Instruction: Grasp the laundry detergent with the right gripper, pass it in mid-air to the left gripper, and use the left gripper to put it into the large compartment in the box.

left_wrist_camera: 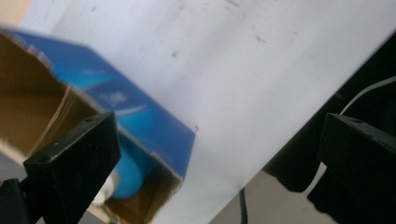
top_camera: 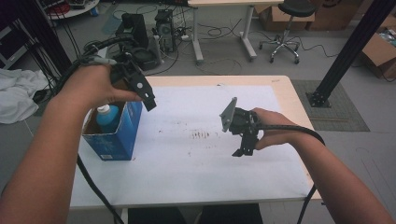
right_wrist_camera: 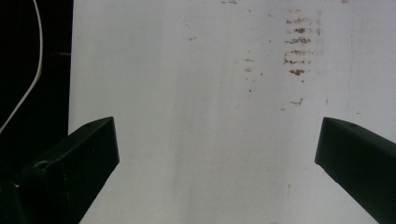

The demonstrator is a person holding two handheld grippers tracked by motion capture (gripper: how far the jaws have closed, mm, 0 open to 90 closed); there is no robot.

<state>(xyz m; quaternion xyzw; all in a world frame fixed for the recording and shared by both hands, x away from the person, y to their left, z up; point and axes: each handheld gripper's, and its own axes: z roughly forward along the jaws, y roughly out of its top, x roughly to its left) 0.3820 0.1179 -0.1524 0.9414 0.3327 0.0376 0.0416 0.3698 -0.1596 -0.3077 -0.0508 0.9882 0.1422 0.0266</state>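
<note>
- The blue carton point(top_camera: 114, 135) stands open-topped at the left edge of the table point(top_camera: 280, 86); take it as the landmark.
- Inside the carton stands a light-blue bottle point(top_camera: 107, 117) with a white cap; in the left claw's view the bottle point(left_wrist_camera: 130, 170) lies low in the brown cardboard interior.
- The carton's blue face point(left_wrist_camera: 140, 121) carries pale printed shapes, and a small white patch sits near its lower corner in the high view; none of it can be read.
- The left claw point(top_camera: 148, 98) hangs above the carton's right top corner, jaws spread wide and empty, held by the left hand point(top_camera: 95, 86).
- The right claw point(top_camera: 243, 151) is well to the right of the carton, low over the table, jaws wide apart with nothing between them, held by the right hand point(top_camera: 273, 133).
- A white sheet point(top_camera: 187, 172) covers most of the table, starting under the carton; rows of brownish smudges point(top_camera: 201, 135) mark it between the carton and the right claw.
- Beyond the carton, on the grey floor: black computer boxes point(top_camera: 164, 28) amid tangled cables, a white desk frame point(top_camera: 243, 28) and a black rolling stool point(top_camera: 287, 28).
- Left of the carton lies a white cloth point(top_camera: 16, 93); far right stand cardboard boxes point(top_camera: 380, 53) and a black slanted post point(top_camera: 348, 51).
</note>
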